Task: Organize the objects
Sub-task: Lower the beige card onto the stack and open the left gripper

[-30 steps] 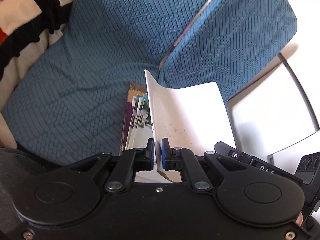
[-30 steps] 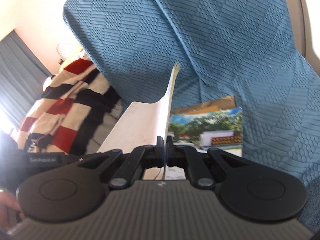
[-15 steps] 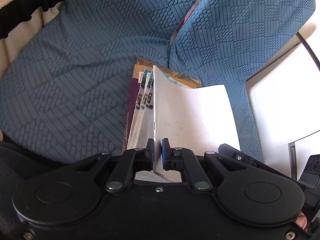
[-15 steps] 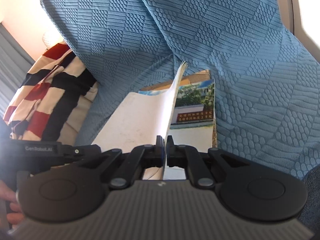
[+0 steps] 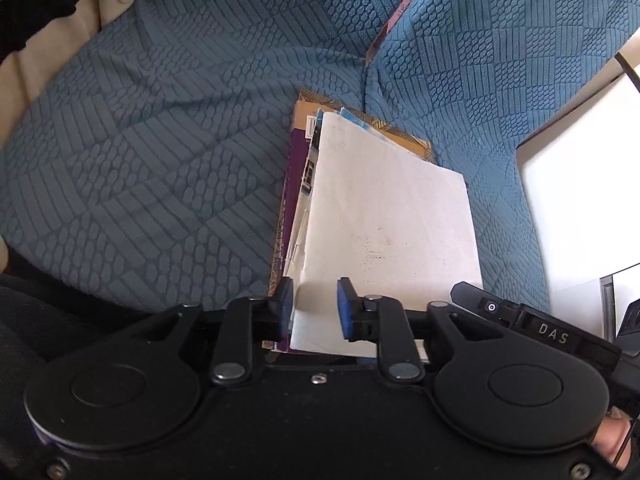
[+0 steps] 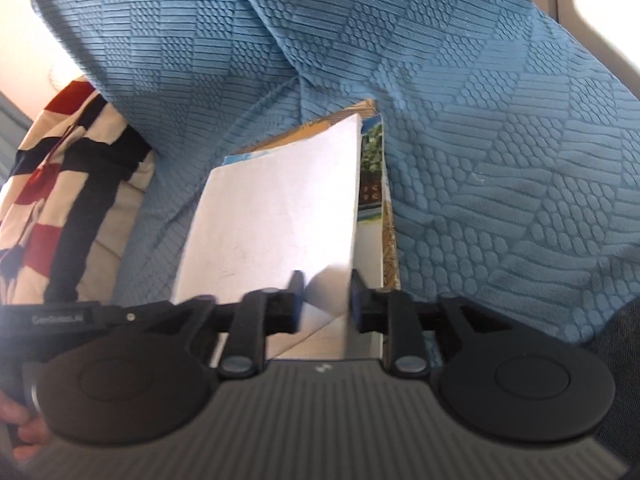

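Note:
A white booklet point(image 5: 384, 216) point(image 6: 276, 208) lies flat on top of a stack of magazines point(image 5: 298, 168) point(image 6: 370, 184) on the blue textured sofa seat point(image 5: 140, 160). My left gripper point(image 5: 314, 304) hovers over the booklet's near left corner, its jaws opening, blue pads apart and not pressing the paper. My right gripper point(image 6: 326, 300) stands over the near right corner, jaws likewise opening, with the booklet's edge below the gap and untouched. The right gripper's body point(image 5: 540, 332) shows at the right in the left wrist view.
The blue sofa back point(image 6: 320, 32) rises behind the stack. A red, black and cream striped blanket point(image 6: 60, 184) lies to the left. A white table top point(image 5: 580, 200) stands beside the sofa on the right. A thin card point(image 5: 396, 16) sticks out of the cushion seam.
Both grippers came down with the white booklet, which stood curved upward, then opened and let it go. It now lies flat on the magazine stack.

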The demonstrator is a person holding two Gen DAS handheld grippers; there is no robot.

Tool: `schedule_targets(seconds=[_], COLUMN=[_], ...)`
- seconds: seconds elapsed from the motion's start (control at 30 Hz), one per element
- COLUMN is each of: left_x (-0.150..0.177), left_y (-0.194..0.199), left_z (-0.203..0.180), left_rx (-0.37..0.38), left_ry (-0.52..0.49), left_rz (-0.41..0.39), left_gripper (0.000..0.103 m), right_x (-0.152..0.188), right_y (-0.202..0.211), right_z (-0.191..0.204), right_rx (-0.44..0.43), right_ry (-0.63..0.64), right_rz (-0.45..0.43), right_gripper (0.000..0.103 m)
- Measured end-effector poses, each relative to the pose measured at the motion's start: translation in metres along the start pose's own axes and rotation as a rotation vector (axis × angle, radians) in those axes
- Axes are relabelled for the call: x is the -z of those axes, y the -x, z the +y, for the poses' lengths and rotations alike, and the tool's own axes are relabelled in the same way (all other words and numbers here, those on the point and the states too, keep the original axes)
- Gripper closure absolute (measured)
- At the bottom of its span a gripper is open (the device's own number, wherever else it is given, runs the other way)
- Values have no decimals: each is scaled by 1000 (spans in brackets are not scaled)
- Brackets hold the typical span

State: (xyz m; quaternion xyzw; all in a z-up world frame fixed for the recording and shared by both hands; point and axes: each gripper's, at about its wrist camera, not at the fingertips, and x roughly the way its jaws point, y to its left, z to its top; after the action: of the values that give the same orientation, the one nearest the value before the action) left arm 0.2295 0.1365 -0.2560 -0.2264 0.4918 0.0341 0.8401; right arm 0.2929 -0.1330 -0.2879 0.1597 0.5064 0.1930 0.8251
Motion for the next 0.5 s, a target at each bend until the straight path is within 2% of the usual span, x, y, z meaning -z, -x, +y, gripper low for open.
schedule_targets(seconds=[0.03, 0.1, 0.27, 0.5], left_x=[1, 1, -2, -11], left_y=[4, 14, 44, 93], left_z=[0, -1, -8, -33], left_rx=[-4, -10, -17, -4], left_ry=[-2, -9, -20, -67], left_rz=[-9, -24, -68, -157], left_gripper=[73, 71, 71, 71], right_x=[-1, -3, -13, -35], right_y=[2, 8, 31, 81], right_z=[1, 4, 13, 35], right_rx=[6, 27, 73, 61], right_ry=[-5, -5, 20, 68], right_rz=[8, 12, -11, -95], right_gripper=[62, 59, 59, 59])
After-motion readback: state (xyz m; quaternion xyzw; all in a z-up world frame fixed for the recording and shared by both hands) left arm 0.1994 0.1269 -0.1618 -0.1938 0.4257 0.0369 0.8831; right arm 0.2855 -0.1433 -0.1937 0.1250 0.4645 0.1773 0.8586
